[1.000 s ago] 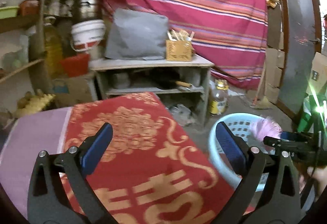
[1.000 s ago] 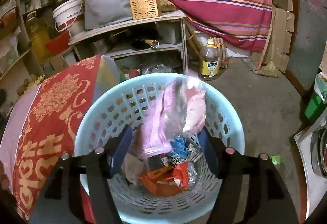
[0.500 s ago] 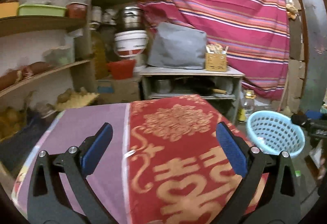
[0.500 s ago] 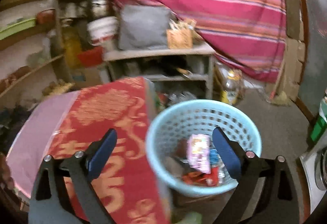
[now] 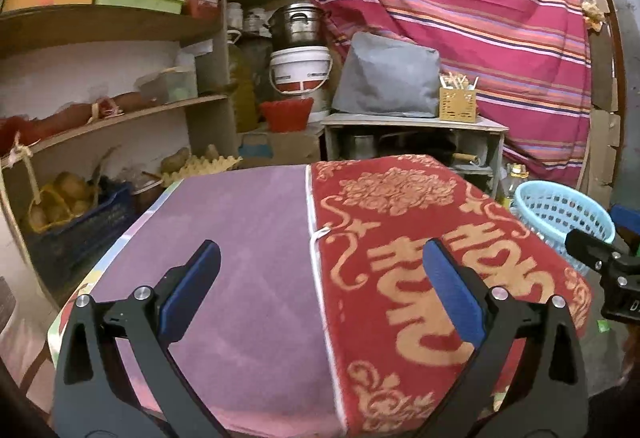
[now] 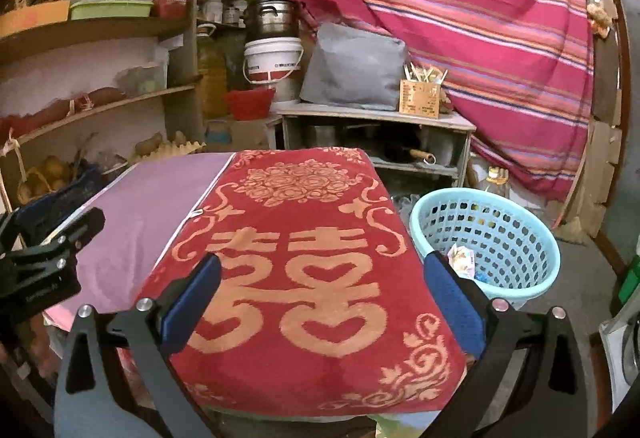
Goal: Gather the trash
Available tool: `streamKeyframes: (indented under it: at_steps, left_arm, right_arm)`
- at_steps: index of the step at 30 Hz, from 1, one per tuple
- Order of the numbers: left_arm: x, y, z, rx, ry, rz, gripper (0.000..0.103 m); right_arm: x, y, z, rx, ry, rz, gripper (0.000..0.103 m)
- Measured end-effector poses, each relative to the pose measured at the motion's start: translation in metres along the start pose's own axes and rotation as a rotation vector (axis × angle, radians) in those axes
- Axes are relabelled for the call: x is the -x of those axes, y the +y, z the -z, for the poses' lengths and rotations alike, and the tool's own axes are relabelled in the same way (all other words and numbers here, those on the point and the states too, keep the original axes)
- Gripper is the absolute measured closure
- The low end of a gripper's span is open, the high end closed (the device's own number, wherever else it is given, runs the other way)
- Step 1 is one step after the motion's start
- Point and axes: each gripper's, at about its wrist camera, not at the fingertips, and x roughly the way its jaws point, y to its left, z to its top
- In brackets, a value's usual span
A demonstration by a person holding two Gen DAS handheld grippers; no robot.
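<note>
Both grippers, left (image 5: pixel 318 290) and right (image 6: pixel 320 290), pulled back from basket (image 6: pixel 520 294); jaws apart, empty.

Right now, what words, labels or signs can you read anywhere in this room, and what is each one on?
"囍" (double happiness sign), woven in gold on the red cloth.
White bucket: a dark line of print, too blurred to read.
Wooden holder: faint marks, unreadable.
Wrapper in the blue basket: print too small.
</note>
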Motion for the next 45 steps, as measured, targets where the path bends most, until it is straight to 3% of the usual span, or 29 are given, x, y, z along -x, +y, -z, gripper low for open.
streamKeyframes:
  at_steps: [10, 45]
  left_arm:
    - [-0.008, 0.012, 0.015, 0.021, -0.027, -0.056, 0.005]
    - [-0.006, 0.008, 0.017, 0.01, -0.039, -0.058, 0.005]
  right_arm:
    - [-0.005, 0.013, 0.006, -0.008, -0.023, 0.007, 0.004]
    - [-0.001, 0.02, 0.002, 0.003, -0.072, 0.029, 0.004]
